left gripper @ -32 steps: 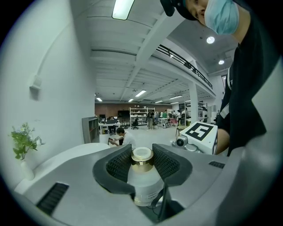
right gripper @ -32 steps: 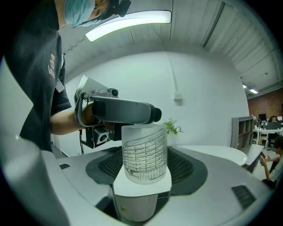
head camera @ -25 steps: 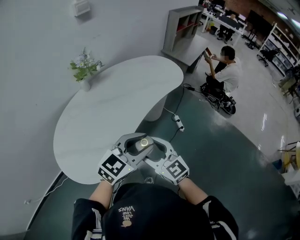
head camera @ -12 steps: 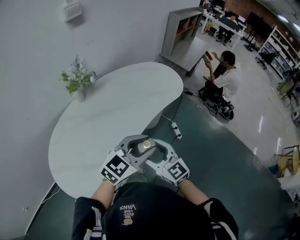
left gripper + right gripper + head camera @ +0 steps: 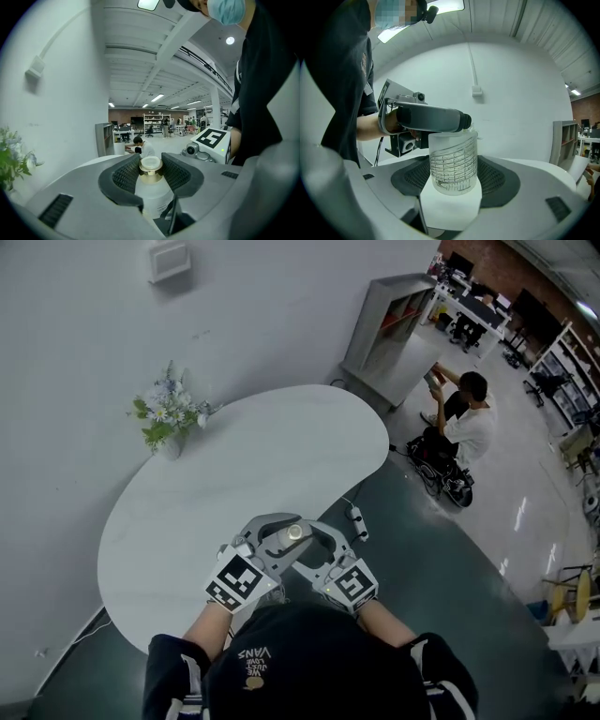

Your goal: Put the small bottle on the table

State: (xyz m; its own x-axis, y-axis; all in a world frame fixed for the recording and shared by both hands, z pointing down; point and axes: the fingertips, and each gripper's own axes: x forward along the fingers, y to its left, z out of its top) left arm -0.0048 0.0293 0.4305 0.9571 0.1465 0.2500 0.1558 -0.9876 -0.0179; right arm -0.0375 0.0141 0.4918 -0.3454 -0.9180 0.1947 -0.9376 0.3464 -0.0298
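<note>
A small translucent white bottle (image 5: pixel 293 532) with a gold collar and a white cap is held in the air between both grippers, over the near edge of the white oval table (image 5: pixel 234 474). My left gripper (image 5: pixel 273 538) is shut on the bottle's neck (image 5: pixel 151 172), with a ribbed pad on each side of the collar. My right gripper (image 5: pixel 315 546) comes from the other side and is shut on the lower body (image 5: pixel 453 161), which bears printed lines. From the right gripper view, a left finger (image 5: pixel 429 118) crosses just above the bottle.
A vase of flowers (image 5: pixel 169 420) stands at the table's far left by the white wall. A power strip (image 5: pixel 357 517) lies on the dark floor right of the table. A person (image 5: pixel 466 427) sits on the floor beyond it, near a grey shelf unit (image 5: pixel 398 320).
Both grippers have carried the bottle forward together, and the table now lies closer beneath them. The grip on the bottle looks unchanged.
</note>
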